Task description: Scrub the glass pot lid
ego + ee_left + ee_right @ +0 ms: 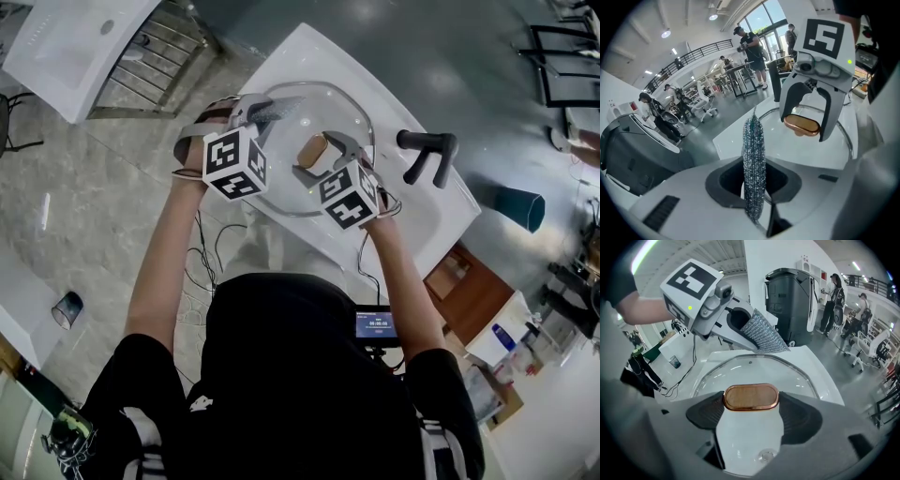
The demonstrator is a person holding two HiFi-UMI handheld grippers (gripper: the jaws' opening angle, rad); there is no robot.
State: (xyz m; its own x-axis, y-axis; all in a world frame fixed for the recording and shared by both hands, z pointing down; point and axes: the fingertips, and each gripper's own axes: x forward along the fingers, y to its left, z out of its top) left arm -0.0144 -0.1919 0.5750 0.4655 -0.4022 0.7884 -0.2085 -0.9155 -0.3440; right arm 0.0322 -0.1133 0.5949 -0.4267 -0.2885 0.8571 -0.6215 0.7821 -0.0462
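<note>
The left gripper has its fingers closed on a glittery scouring pad, which stands on edge between them and juts out beyond the fingertips over the glass pot lid. The right gripper clamps its fingers on the lid's copper-coloured oval knob. Past both sets of fingers, the lid lies flat on the white bench.

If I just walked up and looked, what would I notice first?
Probably the big glass pot lid over the white sink, held by its coppery knob in the right gripper. Next comes the sparkly scrubbing pad pinched in the left gripper, near the lid's rim.
</note>
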